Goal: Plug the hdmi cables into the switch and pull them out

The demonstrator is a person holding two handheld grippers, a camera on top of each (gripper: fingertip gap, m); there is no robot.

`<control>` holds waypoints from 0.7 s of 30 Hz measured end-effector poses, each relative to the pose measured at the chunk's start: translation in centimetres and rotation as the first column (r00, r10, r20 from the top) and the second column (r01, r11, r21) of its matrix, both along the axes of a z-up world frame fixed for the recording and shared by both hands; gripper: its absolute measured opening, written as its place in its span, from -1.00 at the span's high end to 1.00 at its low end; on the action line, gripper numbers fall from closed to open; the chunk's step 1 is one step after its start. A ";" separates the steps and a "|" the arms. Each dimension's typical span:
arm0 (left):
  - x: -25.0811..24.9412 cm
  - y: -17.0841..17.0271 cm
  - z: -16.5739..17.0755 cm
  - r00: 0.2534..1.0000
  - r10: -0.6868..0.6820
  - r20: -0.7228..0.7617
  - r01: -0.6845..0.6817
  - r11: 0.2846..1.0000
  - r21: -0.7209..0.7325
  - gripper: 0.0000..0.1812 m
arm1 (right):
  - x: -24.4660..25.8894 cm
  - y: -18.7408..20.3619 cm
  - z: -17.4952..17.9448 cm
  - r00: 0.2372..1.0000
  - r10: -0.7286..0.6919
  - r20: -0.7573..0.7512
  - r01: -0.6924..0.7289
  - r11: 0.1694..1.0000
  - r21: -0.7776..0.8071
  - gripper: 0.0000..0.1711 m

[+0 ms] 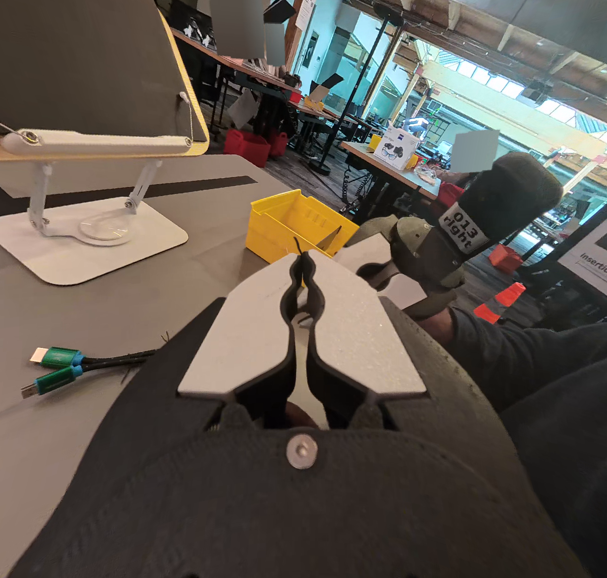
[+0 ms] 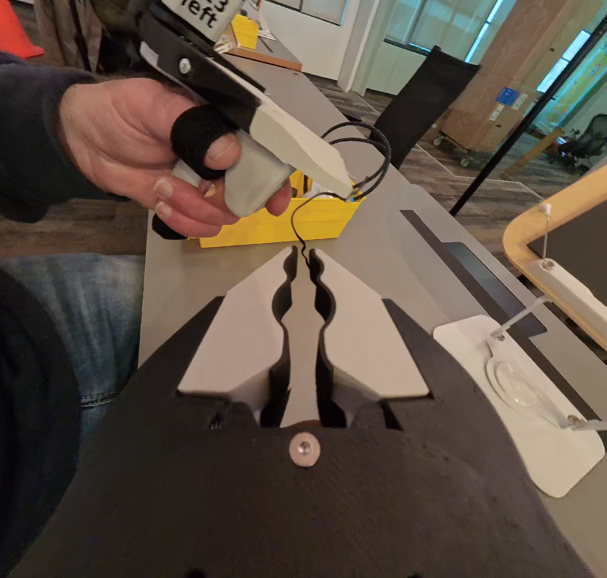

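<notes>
Broadly, the work surface is a grey table (image 1: pixel 197 283) with a black strip along it. On it stands a white stand (image 1: pixel 49 250) that carries a dark, wood-edged board (image 1: pixel 82 53) at a tilt. A yellow bin (image 1: pixel 272 230) sits at the table's far edge, beyond both grippers.

The left gripper (image 1: pixel 303 260) is held above the table, just in front of the bin. The left hand (image 2: pixel 131 141) wraps its grey trigger, one finger through a black loop, and the wrist is angled so that the fingers slope down toward the bin. Its claw is clenched – the tips meet on a thin black strand (image 2: pixel 297 220). The right gripper (image 2: pixel 302 255) points along the table toward the bin, close beside the left one. The same strand runs between its tips across a narrow gap; whether it is pinched there cannot be told.

The HDMI cables lie on the table to the left of the left gripper – two green plugs (image 1: pixel 56 358) side by side, leads passing out of sight behind the gripper body. Black cable loops (image 2: pixel 381 148) arc at the left gripper's tip.
</notes>
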State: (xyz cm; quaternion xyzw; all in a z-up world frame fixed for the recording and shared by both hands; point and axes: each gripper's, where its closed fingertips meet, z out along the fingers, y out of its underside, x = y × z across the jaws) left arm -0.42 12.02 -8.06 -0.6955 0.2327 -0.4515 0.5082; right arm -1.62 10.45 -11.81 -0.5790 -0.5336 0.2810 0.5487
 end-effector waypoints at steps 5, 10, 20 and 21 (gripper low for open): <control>-0.2 -1.1 -1.4 1.000 -0.026 0.012 0.026 0.997 -0.073 1.00 | -0.3 -0.8 -1.2 0.995 0.026 0.091 -0.035 0.994 0.103 1.00; -0.2 -3.2 -3.9 0.988 -0.144 -0.054 0.131 0.974 -0.183 1.00 | 0.1 -2.0 -2.3 0.969 0.072 0.235 -0.143 0.942 0.302 1.00; -0.9 -3.1 -5.2 0.983 -0.168 -0.078 0.144 0.957 -0.251 0.72 | 0.3 -2.2 -3.3 0.955 0.074 0.289 -0.165 0.938 0.306 1.00; -1.1 -2.6 -5.0 0.987 -0.144 -0.073 0.124 0.965 -0.232 0.59 | 0.7 -1.9 -3.4 0.958 0.073 0.278 -0.153 0.948 0.278 1.00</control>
